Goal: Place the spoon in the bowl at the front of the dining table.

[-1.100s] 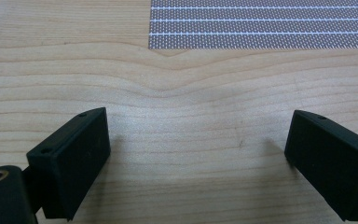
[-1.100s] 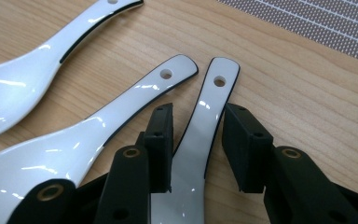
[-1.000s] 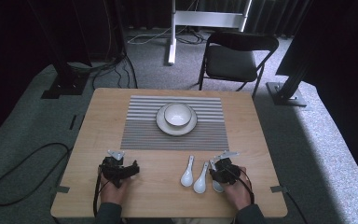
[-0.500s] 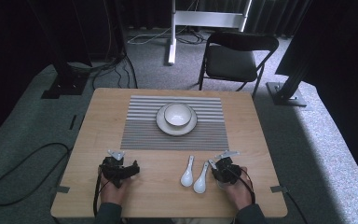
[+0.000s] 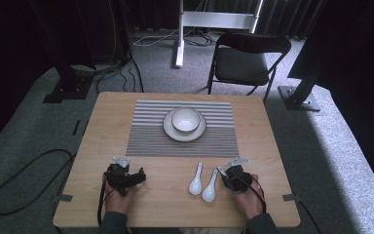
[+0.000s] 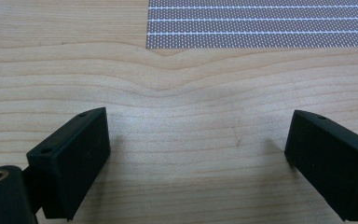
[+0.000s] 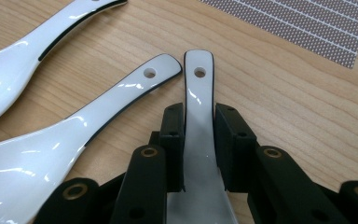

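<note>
Right gripper (image 7: 199, 140) was clamped on the handle of a white spoon (image 7: 198, 84), with a black jaw pressing on each narrow edge and the holed tip of the handle sticking out ahead of the jaws. Just to the left of it lay a second spoon (image 7: 74, 135), its handle tip almost touching the held one, and farther left a third spoon (image 7: 23, 51). Left gripper (image 6: 200, 154) rested low over the bare wooden table (image 6: 191, 93) with its jaws spread wide and nothing between them. Ahead of both grippers lay a striped mat (image 5: 146, 136), and on it a plate (image 5: 169, 129) with a bowl (image 5: 185, 120).

I judged the spoon to be glazed ceramic: stiff, light, slippery and easy to chip. The flat sides of the handle, near the middle, seemed the safest place to hold it, with steady pressure, because the glossy surface could slide between the jaws.
</note>
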